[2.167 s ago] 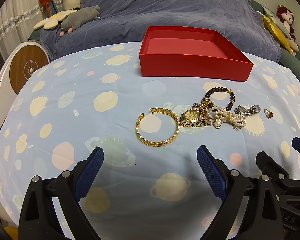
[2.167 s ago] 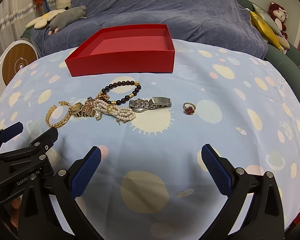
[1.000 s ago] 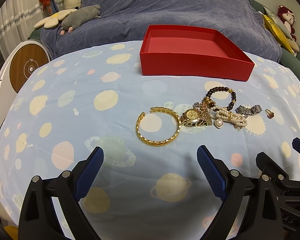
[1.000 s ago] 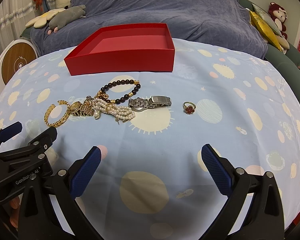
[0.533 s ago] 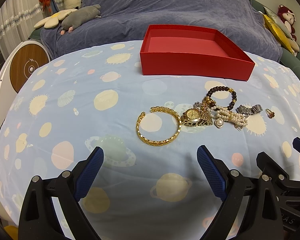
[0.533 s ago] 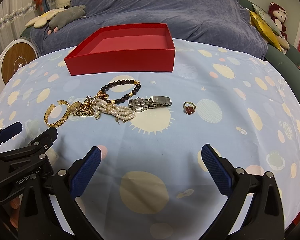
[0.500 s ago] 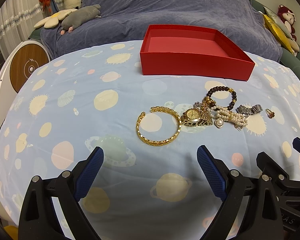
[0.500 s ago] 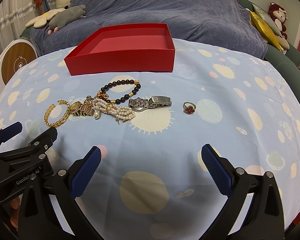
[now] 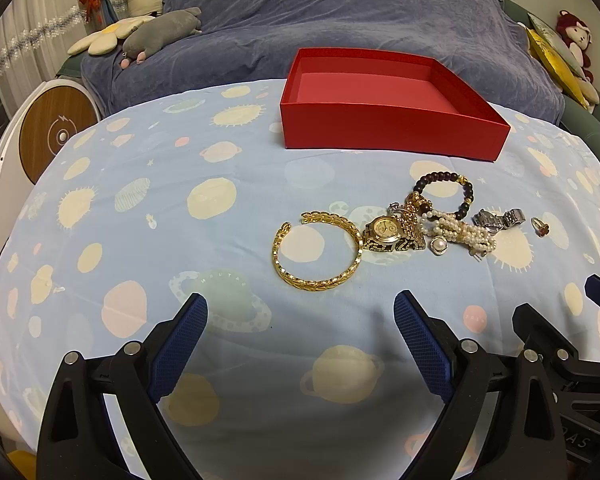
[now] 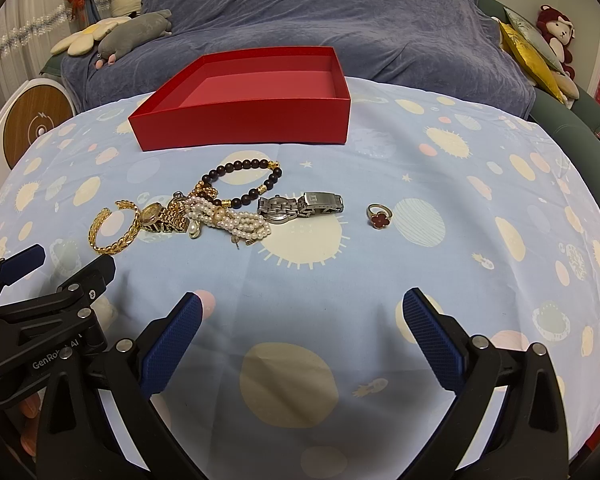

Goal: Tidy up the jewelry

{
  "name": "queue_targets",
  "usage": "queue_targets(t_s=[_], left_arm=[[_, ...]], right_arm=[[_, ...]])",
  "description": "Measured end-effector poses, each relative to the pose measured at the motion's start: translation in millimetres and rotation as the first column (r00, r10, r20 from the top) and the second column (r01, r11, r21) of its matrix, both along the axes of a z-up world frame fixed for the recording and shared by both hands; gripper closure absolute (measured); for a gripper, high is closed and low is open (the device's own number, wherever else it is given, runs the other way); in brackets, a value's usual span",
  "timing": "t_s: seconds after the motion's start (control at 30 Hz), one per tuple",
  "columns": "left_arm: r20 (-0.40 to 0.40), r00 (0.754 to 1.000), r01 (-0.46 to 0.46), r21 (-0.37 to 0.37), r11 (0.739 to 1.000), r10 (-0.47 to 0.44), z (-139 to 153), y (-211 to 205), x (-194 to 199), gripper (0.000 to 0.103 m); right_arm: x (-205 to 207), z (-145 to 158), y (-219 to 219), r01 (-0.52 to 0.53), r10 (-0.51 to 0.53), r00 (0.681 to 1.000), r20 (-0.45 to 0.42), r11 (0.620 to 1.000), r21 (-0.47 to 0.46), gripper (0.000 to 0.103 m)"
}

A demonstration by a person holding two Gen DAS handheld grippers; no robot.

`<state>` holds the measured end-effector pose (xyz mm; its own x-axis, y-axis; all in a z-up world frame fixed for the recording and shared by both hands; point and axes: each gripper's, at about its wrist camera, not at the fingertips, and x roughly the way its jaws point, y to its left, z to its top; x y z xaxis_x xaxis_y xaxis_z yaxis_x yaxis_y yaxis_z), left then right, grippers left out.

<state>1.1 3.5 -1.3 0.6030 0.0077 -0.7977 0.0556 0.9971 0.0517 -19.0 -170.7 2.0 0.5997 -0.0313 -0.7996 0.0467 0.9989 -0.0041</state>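
Left tool [image 9: 300,320]: wide open, holding nothing, low over the near part of the table, just near of the gold bangle.
Right tool [image 10: 300,312]: wide open too, holding nothing, just right of the left tool, well near of the ring.
Table [image 9: 140,208]: covered with a light blue cloth with planets and suns.
Gold bangle [image 9: 317,251]: flat on the cloth, far left end of the jewelry row, touching the gold watch.
Gold watch [image 9: 388,230]: right of the bangle, in a heap with the pearls.
Pearl bracelet [image 10: 230,220]: white beads, piled against the gold watch.
Dark bead bracelet [image 10: 246,182]: just far of the pearls, touching the heap.
Silver watch [image 10: 300,206]: right of the pearls, on its side.
Ring [image 10: 379,216]: red flower top, alone, right of the silver watch.
Red box [image 9: 388,108]: open, nothing inside, far side of the table, past the jewelry.
Blue blanket [image 10: 320,12]: behind the table, with soft toys at both sides.
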Motion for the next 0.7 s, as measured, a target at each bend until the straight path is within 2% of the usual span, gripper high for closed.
queue_targets(t_s=[0.13, 0.4, 0.57, 0.7], left_arm=[[-0.021, 1.000, 0.004, -0.026, 1.000, -0.004, -2.1, 4.0, 4.3, 0.011], [-0.094, 0.996, -0.012, -0.134, 0.991, 0.000, -18.6, 19.0, 26.4, 0.011], [-0.069, 0.998, 0.010, -0.089, 0.996, -0.016, -21.2, 9.9, 30.1, 0.011], [-0.039, 0.999, 0.024, -0.066, 0.997, -0.027, -21.1, 7.8, 36.0, 0.023]], right_arm=[[2.3, 1.9, -4.5, 0.009, -0.009, 1.000, 0.009, 1.000, -0.005, 0.005], [7.3, 2.9, -19.1, 0.044, -0.044, 0.999, 0.005, 0.998, 0.033, 0.005], [6.6, 5.0, -19.4, 0.038, -0.039, 0.999, 0.008, 0.998, 0.043, 0.005], [7.1, 5.5, -20.8, 0.044, -0.044, 0.999, 0.005, 0.998, 0.051, 0.005]])
